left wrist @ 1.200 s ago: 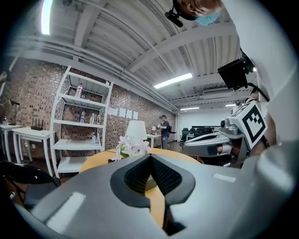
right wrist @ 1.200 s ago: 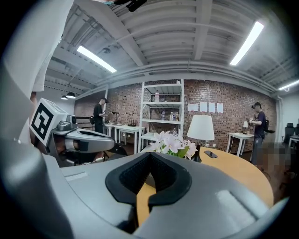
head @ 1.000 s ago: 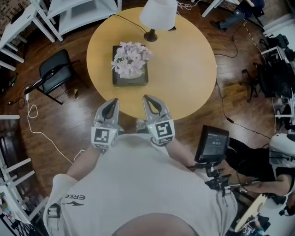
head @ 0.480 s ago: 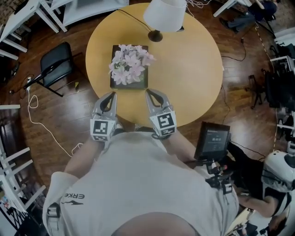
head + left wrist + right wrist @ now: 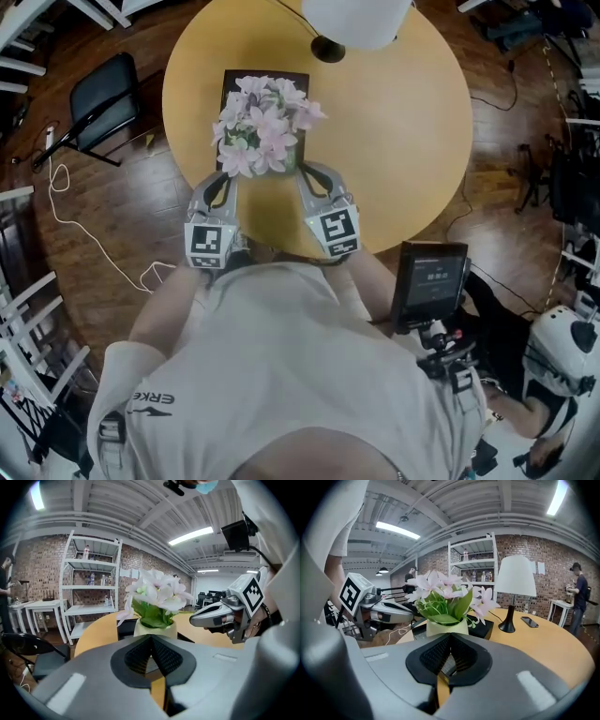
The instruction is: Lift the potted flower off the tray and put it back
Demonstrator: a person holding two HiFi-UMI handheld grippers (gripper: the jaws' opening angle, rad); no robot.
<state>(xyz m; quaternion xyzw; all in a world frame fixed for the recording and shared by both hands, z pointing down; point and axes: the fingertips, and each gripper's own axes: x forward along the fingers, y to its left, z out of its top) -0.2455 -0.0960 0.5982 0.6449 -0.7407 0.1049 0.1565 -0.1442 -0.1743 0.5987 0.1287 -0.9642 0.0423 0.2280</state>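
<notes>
The potted flower (image 5: 262,122), pink-white blooms in a pale pot (image 5: 447,626), stands on a dark square tray (image 5: 234,84) on the round yellow table (image 5: 394,141). My left gripper (image 5: 225,178) is at the tray's near left corner and my right gripper (image 5: 309,172) at its near right corner, one on each side of the pot and apart from it. Both point at the pot with jaws shut and nothing between them. In the left gripper view the flower (image 5: 157,597) rises just beyond my closed tips (image 5: 151,637); the right gripper view shows the same over its tips (image 5: 450,634).
A white-shaded lamp (image 5: 356,19) on a black base stands behind the tray, with a phone (image 5: 529,621) on the table near it. A black chair (image 5: 98,103) is left of the table. A screen on a stand (image 5: 427,281) is at my right. White shelving (image 5: 91,588) lines the brick wall.
Both grippers moved forward and down from the table's near edge to the tray's front corners, either side of the pot. The flower and tray have not moved.
</notes>
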